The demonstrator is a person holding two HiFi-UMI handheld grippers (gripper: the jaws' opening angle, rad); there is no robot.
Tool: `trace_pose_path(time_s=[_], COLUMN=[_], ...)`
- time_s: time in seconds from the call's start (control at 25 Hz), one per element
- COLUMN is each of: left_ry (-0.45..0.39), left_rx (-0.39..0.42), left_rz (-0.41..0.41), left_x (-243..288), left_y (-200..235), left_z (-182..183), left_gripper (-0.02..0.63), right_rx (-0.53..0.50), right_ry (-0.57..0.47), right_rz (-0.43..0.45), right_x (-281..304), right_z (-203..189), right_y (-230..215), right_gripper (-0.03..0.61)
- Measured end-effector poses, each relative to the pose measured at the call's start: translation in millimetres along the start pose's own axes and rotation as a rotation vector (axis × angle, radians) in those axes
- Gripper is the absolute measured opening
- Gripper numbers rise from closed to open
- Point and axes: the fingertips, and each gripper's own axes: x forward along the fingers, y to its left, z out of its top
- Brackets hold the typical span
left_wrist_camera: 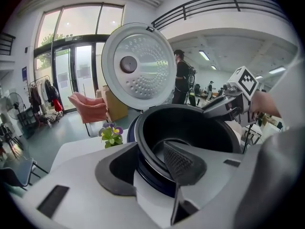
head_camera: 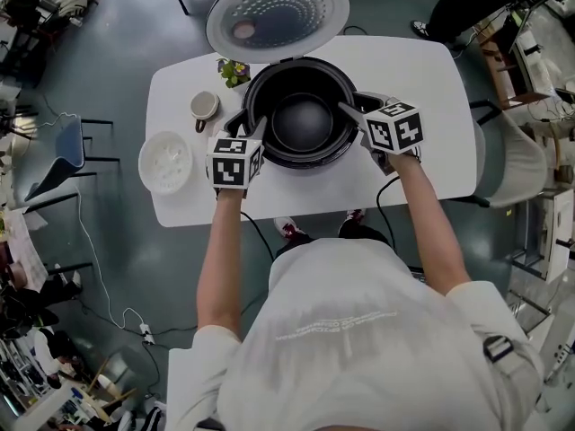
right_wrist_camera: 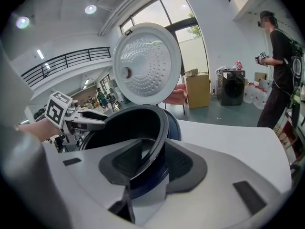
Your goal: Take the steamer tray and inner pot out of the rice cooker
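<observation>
The rice cooker (head_camera: 310, 161) stands open on the white table (head_camera: 422, 106), its lid (head_camera: 278, 12) tipped back. Its black inner pot (head_camera: 301, 119) sits inside it, looking empty. My left gripper (head_camera: 256, 128) straddles the pot's left rim (left_wrist_camera: 147, 151), one pad inside the pot and one outside, with a gap showing on the outer side. My right gripper (head_camera: 346, 108) straddles the right rim (right_wrist_camera: 159, 137), and its pads look pressed against it. The white steamer tray (head_camera: 166, 162) lies on the table, left of the cooker.
A cup (head_camera: 205, 106) and a small pot of flowers (head_camera: 234, 70) stand on the table just left of the cooker. Chairs and cables surround the table. A person (right_wrist_camera: 281, 56) stands off to the right in the room.
</observation>
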Motion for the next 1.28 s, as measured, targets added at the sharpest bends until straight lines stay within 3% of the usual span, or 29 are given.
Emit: trace_pose_path(time_s=[0.28, 0.64, 1.04, 1.28], left_ry=[-0.020, -0.112, -0.241, -0.358], left_rx=[-0.001, -0.104, -0.125, -0.105], left_rz=[0.035, 0.054, 0.064, 0.118], left_x=[-1, -18, -61, -110], left_y=[1, 10, 10, 8], left_z=[2, 16, 53, 86], left_gripper=[0.172, 0.111, 0.098, 0.095], right_rx=[0.045, 0.022, -0.030, -0.099], right_ry=[-0.031, -0.080, -0.191, -0.300], right_rz=[-0.029, -0.049, -0.056, -0.022], right_x=[-1, -20, -59, -95], right_z=[2, 22, 64, 103], right_y=[-4, 6, 30, 56], right_gripper=[0.149, 0.120, 0.107, 0.102])
